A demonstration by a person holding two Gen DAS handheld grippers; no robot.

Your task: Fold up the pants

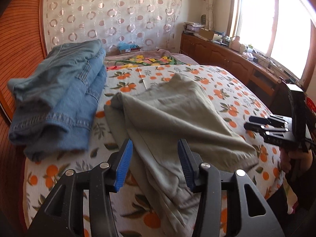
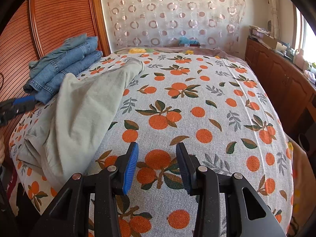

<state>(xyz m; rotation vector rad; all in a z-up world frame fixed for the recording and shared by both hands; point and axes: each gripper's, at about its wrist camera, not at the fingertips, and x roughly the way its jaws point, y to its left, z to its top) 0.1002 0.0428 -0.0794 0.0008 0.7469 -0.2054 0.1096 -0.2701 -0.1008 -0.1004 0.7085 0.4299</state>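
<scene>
The bedspread point(image 2: 207, 102) is pale grey, printed with orange fruits and dark green leaves. On it lie plain sage-green pants point(image 1: 167, 114); left of them on the bedspread, a faded blue denim stack point(image 1: 59, 90). Beyond the bedspread's far edge hangs a sheer curtain point(image 2: 173, 13) patterned with pinkish, perhaps coppery, rings.

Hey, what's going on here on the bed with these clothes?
A person is folding pants on a bed with an orange-print bedsheet, a two-finger tool in each hand. A folded stack of blue jeans lies by the headboard. Grey-green pants lie loosely doubled over and rumpled. The left tool is open above the pants near the bed's edge, gripping nothing. The right tool is open too, over bare sheet.
</scene>
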